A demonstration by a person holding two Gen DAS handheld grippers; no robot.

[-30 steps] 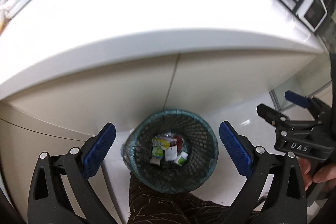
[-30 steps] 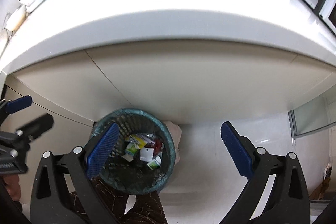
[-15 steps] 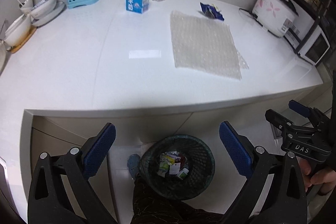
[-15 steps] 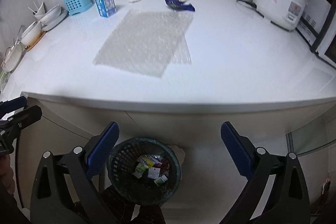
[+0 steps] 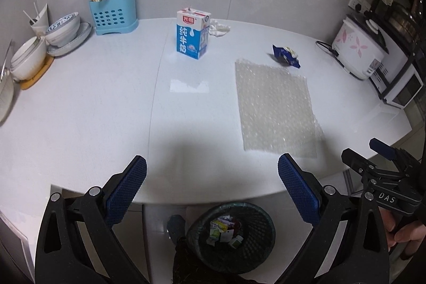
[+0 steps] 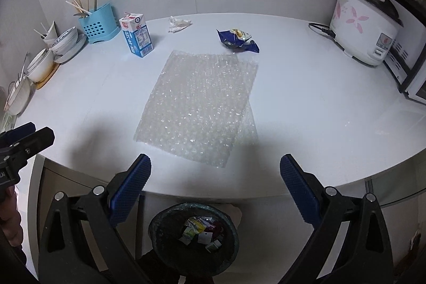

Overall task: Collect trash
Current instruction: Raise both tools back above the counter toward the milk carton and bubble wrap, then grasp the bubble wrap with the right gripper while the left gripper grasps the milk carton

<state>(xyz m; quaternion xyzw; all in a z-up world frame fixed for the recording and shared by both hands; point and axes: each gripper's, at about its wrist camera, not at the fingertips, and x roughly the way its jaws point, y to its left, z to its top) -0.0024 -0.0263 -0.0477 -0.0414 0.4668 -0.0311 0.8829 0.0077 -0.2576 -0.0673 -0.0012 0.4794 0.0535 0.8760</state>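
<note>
Both grippers, left gripper and right gripper, hover with jaws spread, empty. A clear bubble-wrap sheet lies mid-frame on the white bench: light, floppy, best pinched at its near edge.

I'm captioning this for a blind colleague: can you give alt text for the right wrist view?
The open, empty right gripper hangs over the edge of a white counter, with a bubble wrap sheet just ahead. Farther back lie a blue snack bag, a tissue and a milk carton; a bin holding trash stands on the floor below.
</note>
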